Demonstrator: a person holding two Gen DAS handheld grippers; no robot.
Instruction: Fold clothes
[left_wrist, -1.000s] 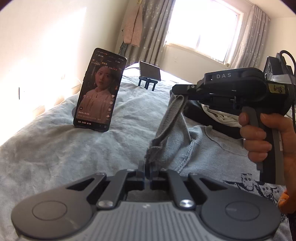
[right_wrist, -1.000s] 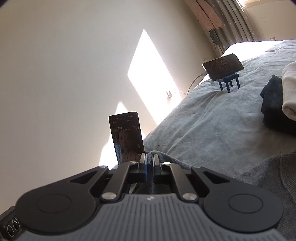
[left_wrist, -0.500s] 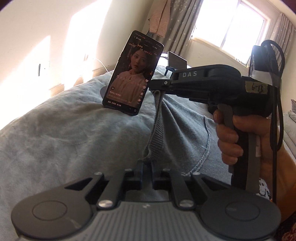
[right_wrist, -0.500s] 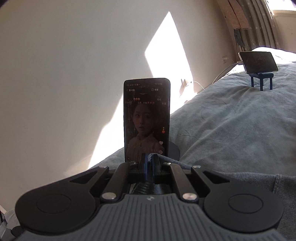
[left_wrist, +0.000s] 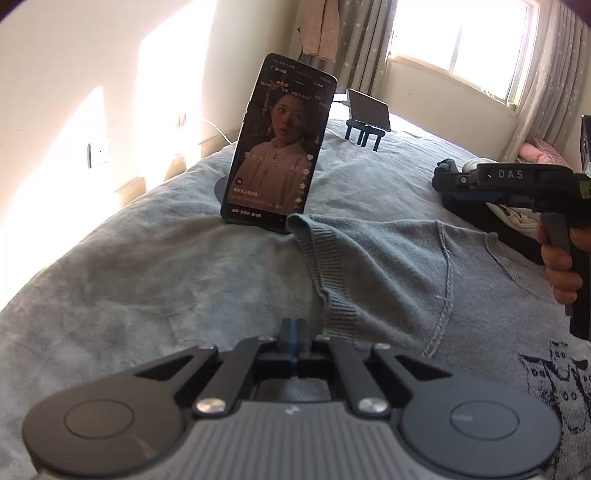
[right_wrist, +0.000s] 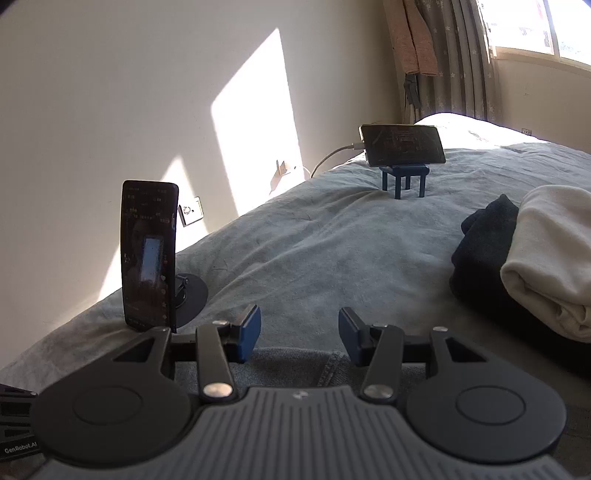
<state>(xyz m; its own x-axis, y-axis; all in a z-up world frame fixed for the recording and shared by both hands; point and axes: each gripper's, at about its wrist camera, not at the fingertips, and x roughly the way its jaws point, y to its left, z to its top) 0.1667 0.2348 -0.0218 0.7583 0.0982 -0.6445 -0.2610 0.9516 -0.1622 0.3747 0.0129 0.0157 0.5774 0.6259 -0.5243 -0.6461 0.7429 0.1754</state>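
Observation:
A grey knit sweater (left_wrist: 388, 273) lies flat on the bed, its ribbed hem running from the phone toward my left gripper. My left gripper (left_wrist: 293, 332) is shut, empty, just left of the hem's near corner. My right gripper (right_wrist: 299, 328) is open and empty above a strip of the sweater (right_wrist: 295, 365); it also shows at the right of the left wrist view (left_wrist: 447, 181), held by a hand.
An upright phone on a round stand (left_wrist: 280, 147) stands at the sweater's far corner. A second phone rests on a small blue stand (right_wrist: 402, 146) farther back. Folded dark (right_wrist: 480, 243) and white clothes (right_wrist: 550, 258) are stacked at the right. The wall is to the left.
Both grippers held the sweater's hem lifted; it now lies flat on the bed. My right gripper has opened and moved away to the right. My left gripper has let go.

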